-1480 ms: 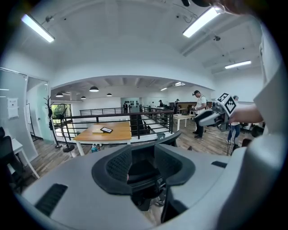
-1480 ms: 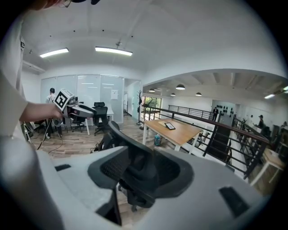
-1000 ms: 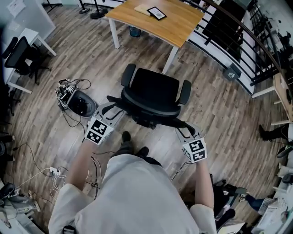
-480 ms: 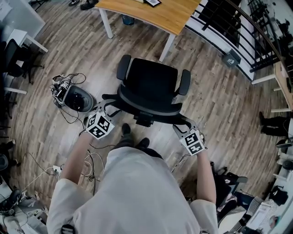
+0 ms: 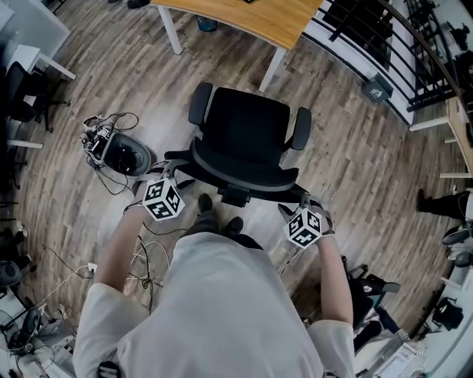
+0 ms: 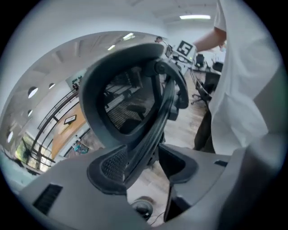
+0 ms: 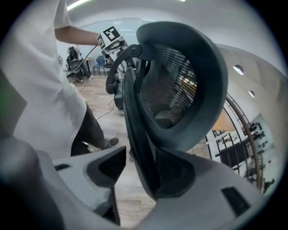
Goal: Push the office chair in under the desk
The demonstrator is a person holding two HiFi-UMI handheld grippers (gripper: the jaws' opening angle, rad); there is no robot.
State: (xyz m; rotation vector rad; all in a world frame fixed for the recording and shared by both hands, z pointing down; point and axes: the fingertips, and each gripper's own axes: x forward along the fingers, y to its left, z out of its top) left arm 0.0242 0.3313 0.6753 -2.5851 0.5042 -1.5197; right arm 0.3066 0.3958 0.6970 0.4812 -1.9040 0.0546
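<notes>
A black office chair (image 5: 245, 133) stands on the wood floor, its seat facing the wooden desk (image 5: 255, 16) at the top edge. I stand behind its mesh backrest (image 6: 126, 105). My left gripper (image 5: 174, 177) is at the backrest's left edge and my right gripper (image 5: 298, 202) at its right edge. In the left gripper view the backrest frame runs between the opening jaws of the left gripper (image 6: 146, 164) and leans on one pad only. The right gripper (image 7: 141, 168) is likewise opening, with the frame (image 7: 139, 148) against one pad and a gap at the other.
A round black device with tangled cables (image 5: 122, 153) lies on the floor left of the chair. More cables (image 5: 140, 258) trail by my left arm. A black railing (image 5: 384, 44) runs along the upper right. A white desk (image 5: 33, 59) stands far left, and clutter (image 5: 369, 295) sits lower right.
The chair has rolled a little toward the desk, and both grippers and my feet have followed close behind its backrest.
</notes>
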